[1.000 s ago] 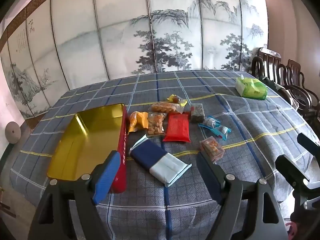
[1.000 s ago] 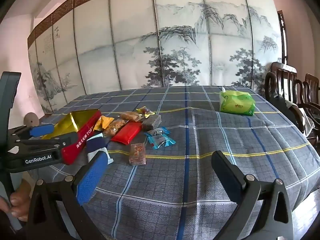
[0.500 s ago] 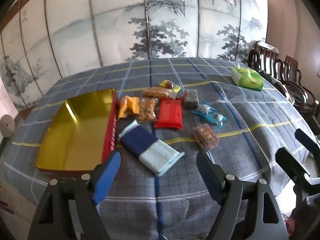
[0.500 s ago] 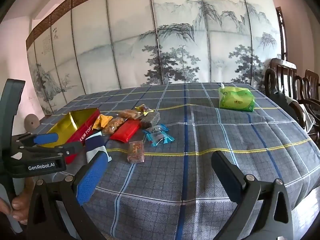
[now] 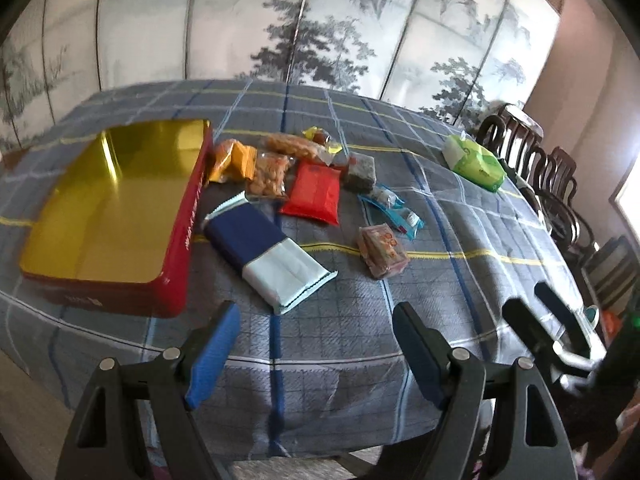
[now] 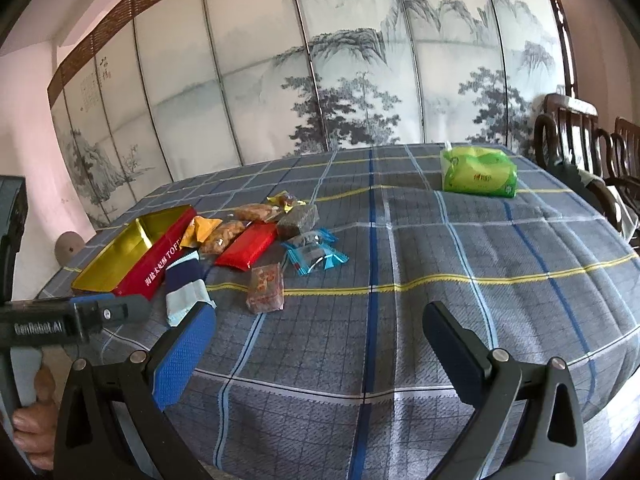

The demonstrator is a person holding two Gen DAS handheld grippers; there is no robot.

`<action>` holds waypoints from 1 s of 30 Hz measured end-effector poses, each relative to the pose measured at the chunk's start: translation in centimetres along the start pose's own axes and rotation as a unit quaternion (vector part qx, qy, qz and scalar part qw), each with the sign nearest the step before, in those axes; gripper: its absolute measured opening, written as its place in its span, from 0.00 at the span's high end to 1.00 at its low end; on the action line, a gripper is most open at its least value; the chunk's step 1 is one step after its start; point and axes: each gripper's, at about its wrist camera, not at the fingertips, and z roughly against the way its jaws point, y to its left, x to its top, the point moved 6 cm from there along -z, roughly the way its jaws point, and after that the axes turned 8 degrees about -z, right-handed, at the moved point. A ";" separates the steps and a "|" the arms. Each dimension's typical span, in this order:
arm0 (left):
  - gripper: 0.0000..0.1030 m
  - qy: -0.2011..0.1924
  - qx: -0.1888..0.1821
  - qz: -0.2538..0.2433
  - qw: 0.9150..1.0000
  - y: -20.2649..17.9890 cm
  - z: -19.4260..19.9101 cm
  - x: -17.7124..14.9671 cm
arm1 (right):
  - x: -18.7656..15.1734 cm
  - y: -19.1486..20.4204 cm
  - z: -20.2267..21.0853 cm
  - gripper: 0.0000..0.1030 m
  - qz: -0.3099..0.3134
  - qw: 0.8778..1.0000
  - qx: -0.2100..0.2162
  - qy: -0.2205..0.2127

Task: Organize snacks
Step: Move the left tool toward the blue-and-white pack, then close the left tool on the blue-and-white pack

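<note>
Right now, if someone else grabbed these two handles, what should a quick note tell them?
Left gripper: open, empty, above the near table edge.
Right gripper: open, empty, near the table edge too.
Red tin with gold inside: empty, at the table's left.
Snacks lie loose beside it: navy-and-white packet, red packet, orange packets, small wrapped sweets.
Done: nothing.
Left: move every snack into the tin.

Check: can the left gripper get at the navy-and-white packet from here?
Probably yes. The left gripper is open and empty, and only bare tablecloth lies between it and the navy-and-white packet, beside the red tin.
</note>
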 end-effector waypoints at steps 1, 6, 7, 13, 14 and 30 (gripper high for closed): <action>0.22 0.003 -0.002 0.007 1.000 0.1 -0.2 0.2 | 0.0 -0.1 -0.1 0.00 -0.001 1.000 0.001 0.001; 0.22 0.017 0.002 0.014 1.000 0.4 -1.4 1.4 | 0.2 -0.8 -0.4 0.00 -0.009 1.000 0.003 0.002; 0.22 0.021 -0.002 0.020 1.000 0.5 -1.7 1.5 | 0.2 -1.0 -0.5 0.00 -0.012 1.000 0.003 0.003; 0.22 0.068 0.013 0.076 0.995 1.4 -4.7 3.1 | -0.3 -1.6 -1.5 0.00 -0.027 0.999 0.009 0.019; 0.22 0.072 0.018 0.086 0.994 1.5 -5.2 3.4 | -0.3 -1.7 -1.6 0.00 -0.026 0.999 0.010 0.020; 0.22 0.132 0.111 0.139 0.975 3.1 -9.5 4.3 | 0.7 -3.6 -2.8 0.00 -0.043 0.998 0.014 0.034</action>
